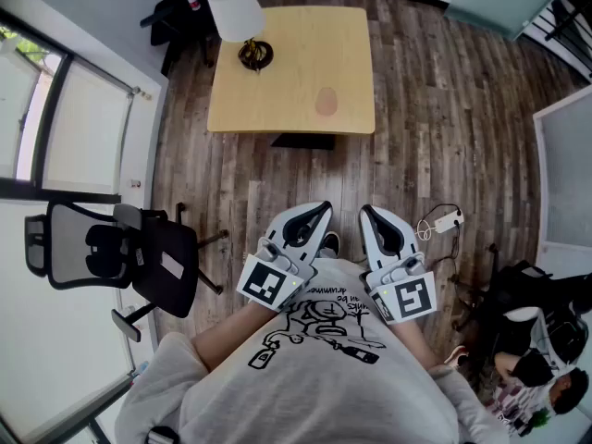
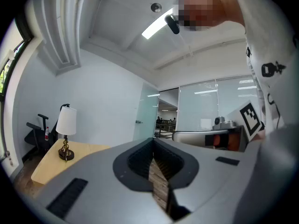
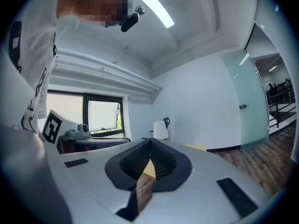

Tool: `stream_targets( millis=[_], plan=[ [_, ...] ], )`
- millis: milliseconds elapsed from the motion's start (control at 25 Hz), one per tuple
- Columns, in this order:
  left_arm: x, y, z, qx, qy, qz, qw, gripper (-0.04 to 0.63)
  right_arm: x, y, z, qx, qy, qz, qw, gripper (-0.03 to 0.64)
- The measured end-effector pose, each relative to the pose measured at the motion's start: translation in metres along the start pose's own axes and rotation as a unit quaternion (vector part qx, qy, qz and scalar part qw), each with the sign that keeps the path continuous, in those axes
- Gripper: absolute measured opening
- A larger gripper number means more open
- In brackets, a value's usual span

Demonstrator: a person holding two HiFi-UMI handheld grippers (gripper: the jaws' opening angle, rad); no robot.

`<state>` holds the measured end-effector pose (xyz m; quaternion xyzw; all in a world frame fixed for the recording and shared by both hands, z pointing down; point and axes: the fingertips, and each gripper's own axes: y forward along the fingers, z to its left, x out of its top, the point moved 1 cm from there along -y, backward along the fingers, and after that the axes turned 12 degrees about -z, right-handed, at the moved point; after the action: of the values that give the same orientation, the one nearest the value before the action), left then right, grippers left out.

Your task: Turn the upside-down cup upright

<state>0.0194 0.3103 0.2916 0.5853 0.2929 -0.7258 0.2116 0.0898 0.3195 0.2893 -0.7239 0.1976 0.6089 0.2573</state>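
Observation:
A small pinkish cup [image 1: 326,101] sits on the light wooden table [image 1: 277,81], toward its near right part; whether it is upside down I cannot tell from here. Both grippers are held level close to my chest, well short of the table. My left gripper [image 1: 320,212] is shut with nothing in it, and its closed jaws [image 2: 153,158] point toward the table [image 2: 46,164]. My right gripper [image 1: 367,213] is also shut and empty, with its jaws [image 3: 150,160] meeting in a line. Neither gripper view shows the cup.
A white-shaded lamp [image 1: 236,15] stands at the table's far left corner. A black office chair [image 1: 120,252] is on the left by the windows. A cable with a white plug [image 1: 445,221] lies on the wood floor at right. A person [image 1: 541,373] sits at lower right.

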Motion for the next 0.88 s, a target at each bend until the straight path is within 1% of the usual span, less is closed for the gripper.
stream_targets(
  millis=[280, 440, 520, 720, 880],
  plan=[
    [-0.006, 0.006, -0.004, 0.004, 0.0, 0.002, 1.0, 0.009, -0.005, -0.005, -0.008, 0.001, 0.012, -0.002, 1.0, 0.023],
    [-0.005, 0.007, -0.002, 0.015, 0.006, 0.018, 0.9997, 0.009, -0.009, -0.005, -0.013, -0.004, 0.025, 0.002, 1.0, 0.025],
    [-0.006, 0.004, 0.0, 0.013, 0.006, 0.013, 0.9998, 0.009, -0.01, -0.003, -0.012, -0.003, 0.031, 0.002, 1.0, 0.025],
    [-0.008, 0.007, 0.015, 0.019, 0.009, 0.019, 0.9996, 0.009, -0.016, 0.011, -0.011, 0.007, 0.032, 0.002, 0.999, 0.025],
    [-0.012, 0.017, 0.033, 0.017, -0.005, 0.01, 0.9998, 0.009, -0.024, 0.03, -0.017, 0.009, 0.037, 0.012, 0.999, 0.025]
  ],
)
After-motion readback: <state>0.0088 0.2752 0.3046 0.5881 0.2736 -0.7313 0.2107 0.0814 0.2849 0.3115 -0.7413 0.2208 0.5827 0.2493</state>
